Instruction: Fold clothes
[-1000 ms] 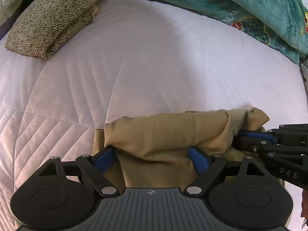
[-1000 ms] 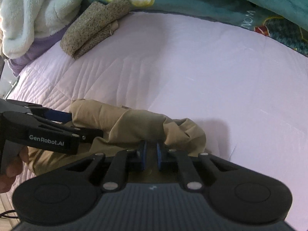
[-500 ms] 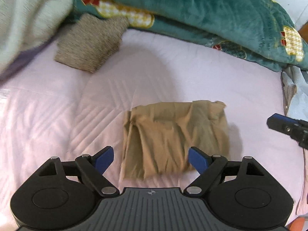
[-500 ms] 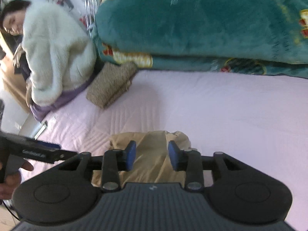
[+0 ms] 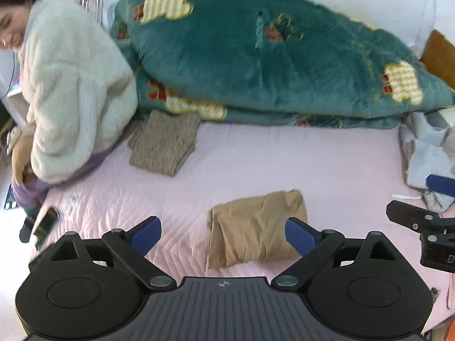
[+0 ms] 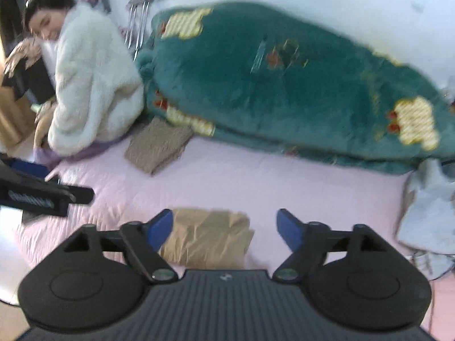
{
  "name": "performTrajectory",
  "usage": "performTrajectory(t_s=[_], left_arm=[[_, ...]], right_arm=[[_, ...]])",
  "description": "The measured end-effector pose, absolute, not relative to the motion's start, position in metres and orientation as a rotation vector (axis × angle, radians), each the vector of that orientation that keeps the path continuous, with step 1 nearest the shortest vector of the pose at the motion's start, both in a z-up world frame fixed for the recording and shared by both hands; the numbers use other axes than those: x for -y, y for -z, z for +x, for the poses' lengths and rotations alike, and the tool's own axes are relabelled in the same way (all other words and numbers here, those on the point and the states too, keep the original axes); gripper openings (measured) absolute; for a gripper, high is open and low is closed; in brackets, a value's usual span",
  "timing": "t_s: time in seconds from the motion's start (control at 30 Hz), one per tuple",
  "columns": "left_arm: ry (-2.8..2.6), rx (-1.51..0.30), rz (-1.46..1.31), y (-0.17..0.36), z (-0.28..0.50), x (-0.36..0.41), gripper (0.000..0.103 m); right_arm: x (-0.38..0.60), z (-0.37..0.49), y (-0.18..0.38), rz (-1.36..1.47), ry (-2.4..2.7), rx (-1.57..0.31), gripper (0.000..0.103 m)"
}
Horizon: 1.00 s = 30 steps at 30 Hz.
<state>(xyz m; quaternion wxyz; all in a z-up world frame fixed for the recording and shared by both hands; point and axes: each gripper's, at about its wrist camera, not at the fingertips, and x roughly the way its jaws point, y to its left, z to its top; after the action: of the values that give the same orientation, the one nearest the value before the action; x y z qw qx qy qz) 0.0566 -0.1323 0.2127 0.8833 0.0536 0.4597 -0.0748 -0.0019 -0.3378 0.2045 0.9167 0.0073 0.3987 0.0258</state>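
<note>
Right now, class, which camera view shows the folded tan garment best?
The left wrist view: the folded tan garment lies whole and fairly sharp on the pink quilt, between the fingers. In the right wrist view it is blurred, with its near and left edges hidden behind the gripper.

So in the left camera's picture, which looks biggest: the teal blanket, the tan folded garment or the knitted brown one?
1. Teal blanket, by far the largest.
2. Tan garment and knitted brown garment look about alike; the tan one lies nearer the camera, so I won't rank them.
</note>
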Motion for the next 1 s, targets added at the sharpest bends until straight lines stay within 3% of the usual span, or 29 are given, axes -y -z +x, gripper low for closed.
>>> performTrajectory(t_s=[0.17, 1.0], left_arm=[[0.188, -0.931, 0.072, -0.239, 0.041, 0.127, 0.096], [0.113, -0.961, 0.095, -0.232, 0.052, 0.146, 0.096]], right_arm=[[0.325, -0.018, -0.223, 0.003, 0.001, -0.847, 0.101], [0.341, -0.006, -0.217, -0.027, -0.015, -0.872, 0.101]])
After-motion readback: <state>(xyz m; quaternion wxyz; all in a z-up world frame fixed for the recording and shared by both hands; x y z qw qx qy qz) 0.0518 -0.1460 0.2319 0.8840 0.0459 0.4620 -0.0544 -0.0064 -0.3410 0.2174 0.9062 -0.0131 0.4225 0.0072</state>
